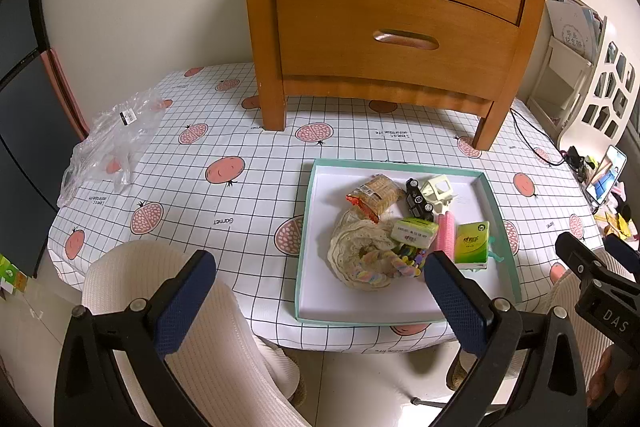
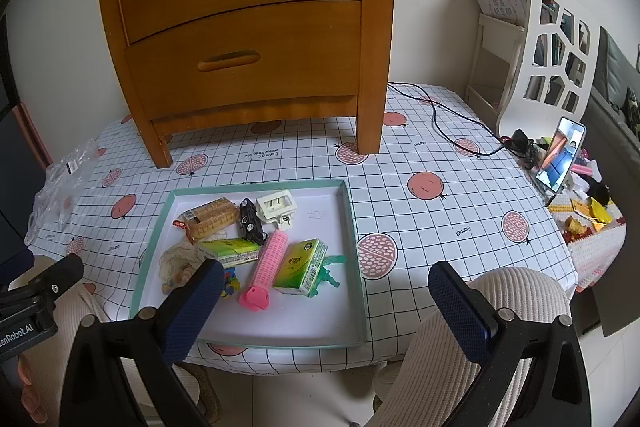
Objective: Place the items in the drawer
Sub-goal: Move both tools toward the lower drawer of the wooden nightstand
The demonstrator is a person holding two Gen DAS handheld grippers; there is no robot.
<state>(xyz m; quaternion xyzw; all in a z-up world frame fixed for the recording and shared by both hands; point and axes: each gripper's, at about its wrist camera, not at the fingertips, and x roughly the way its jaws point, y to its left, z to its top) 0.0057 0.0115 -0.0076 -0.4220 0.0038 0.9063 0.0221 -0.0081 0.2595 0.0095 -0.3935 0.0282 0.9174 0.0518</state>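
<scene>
A crumpled clear plastic bag (image 1: 116,135) lies at the far left of the bench (image 1: 240,195), which wears a checked cloth printed with pink fruit. The left gripper (image 1: 320,299) hangs off the near edge above the person's knees in ribbed cream trousers (image 1: 192,315), its jaws spread wide and holding nothing.

Behind, a wooden chest (image 1: 392,7) stands on the bench with both drawers pushed shut, the lower drawer (image 1: 400,35) directly behind the tray.

The shallow tray (image 2: 352,227) with a mint rim sits near the front edge and holds all the items in a loose heap: a lace cloth (image 2: 176,259) at the left, a packet of biscuits (image 2: 212,219), a black toy car (image 2: 251,223), a cream plastic frame (image 2: 276,207), two green tissue packs (image 2: 300,263), and a pink hair roller (image 2: 266,263) wedged between the packs.

The right gripper (image 2: 326,299) hovers over the tray's near side, jaws likewise spread and empty.

Farther right, a black cable (image 2: 440,123) trails across the cloth to a propped phone (image 2: 558,155) beside a white shelf (image 2: 552,39).
</scene>
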